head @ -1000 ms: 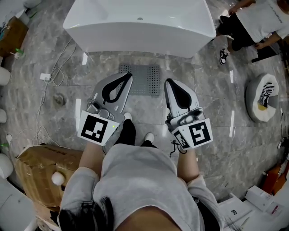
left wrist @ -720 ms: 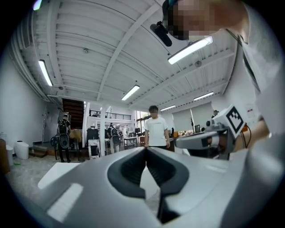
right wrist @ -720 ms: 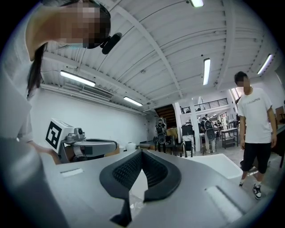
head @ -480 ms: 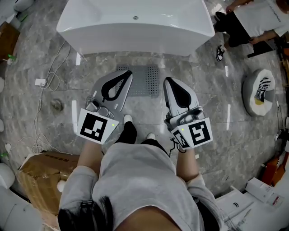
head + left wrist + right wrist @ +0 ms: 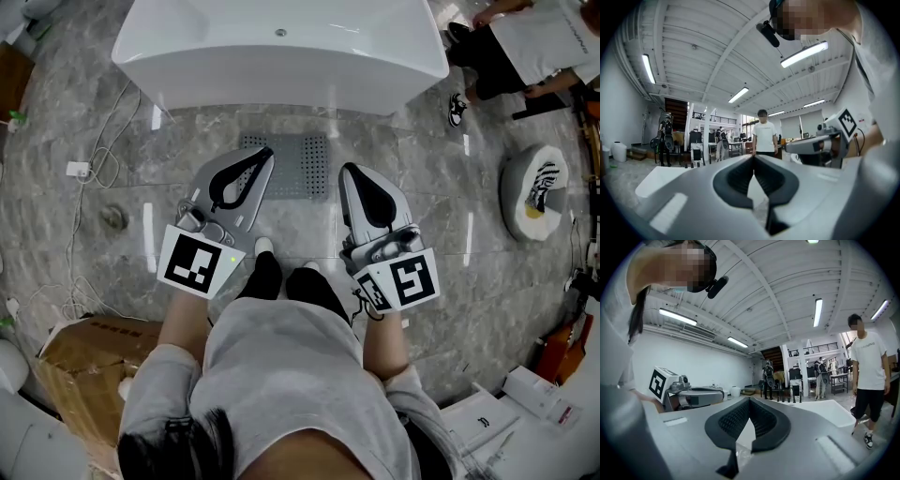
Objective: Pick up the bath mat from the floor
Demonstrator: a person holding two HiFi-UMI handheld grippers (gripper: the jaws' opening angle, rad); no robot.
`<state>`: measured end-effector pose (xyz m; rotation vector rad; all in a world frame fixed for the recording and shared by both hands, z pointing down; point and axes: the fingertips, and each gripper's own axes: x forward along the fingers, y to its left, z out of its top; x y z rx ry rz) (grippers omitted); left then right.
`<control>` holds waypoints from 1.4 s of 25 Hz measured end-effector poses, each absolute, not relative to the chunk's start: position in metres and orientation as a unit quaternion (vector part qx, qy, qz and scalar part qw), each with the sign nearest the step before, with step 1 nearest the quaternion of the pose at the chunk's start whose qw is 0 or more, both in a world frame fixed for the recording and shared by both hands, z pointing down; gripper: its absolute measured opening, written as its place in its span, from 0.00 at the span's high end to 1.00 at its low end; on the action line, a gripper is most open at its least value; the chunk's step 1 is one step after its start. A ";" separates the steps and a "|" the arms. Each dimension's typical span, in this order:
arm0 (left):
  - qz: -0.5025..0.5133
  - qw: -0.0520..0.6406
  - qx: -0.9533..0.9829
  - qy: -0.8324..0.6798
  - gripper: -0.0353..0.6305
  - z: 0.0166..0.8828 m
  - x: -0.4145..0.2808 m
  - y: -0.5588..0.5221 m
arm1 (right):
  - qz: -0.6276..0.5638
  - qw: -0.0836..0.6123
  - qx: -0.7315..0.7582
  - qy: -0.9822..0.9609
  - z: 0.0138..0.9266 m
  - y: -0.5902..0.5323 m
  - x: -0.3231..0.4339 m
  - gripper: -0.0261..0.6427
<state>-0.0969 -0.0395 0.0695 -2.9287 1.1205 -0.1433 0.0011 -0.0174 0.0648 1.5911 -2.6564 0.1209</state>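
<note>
Grey marbled floor tiles [image 5: 441, 281] stretch out below a white bathtub [image 5: 281, 56] that fills the far edge of the head view. The person stands facing the tub, holding a gripper out in front in each hand.

The left gripper [image 5: 268, 151] has its jaws pressed together, dark pads meeting at the tips with nothing between them. The right gripper [image 5: 345, 170] is closed and empty in the same way. Each gripper view looks level across the room rather than down, with the other gripper off to one side and the tub's pale rim beyond the jaws.

In the head view the bath mat [image 5: 305, 167], grey and dotted with holes, lies flat on the floor just in front of the tub. It shows between the two gripper tips, and the left gripper covers its near-left corner. Both grippers are above it and apart from it. A white shoe toe [image 5: 263, 246] stands just short of the mat.

To the left are a cable with a white plug [image 5: 77, 170], a round floor drain [image 5: 113, 217] and a cardboard box [image 5: 89, 361]. To the right another person [image 5: 534, 47] is by the tub's corner, and white boxes [image 5: 511, 422] lie nearer.
</note>
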 end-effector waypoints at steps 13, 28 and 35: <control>-0.074 -0.022 -0.921 0.381 0.94 0.105 -0.079 -0.082 | 0.065 0.033 0.503 -0.861 0.097 -0.066 0.034 0.96; -0.122 -0.055 -0.900 0.415 0.94 0.216 -0.067 -0.118 | 0.114 0.059 0.495 -0.859 0.206 -0.113 0.073 0.96; -0.140 -0.072 -0.895 0.418 0.94 0.289 -0.076 -0.119 | 0.135 0.068 0.496 -0.855 0.277 -0.113 0.069 0.96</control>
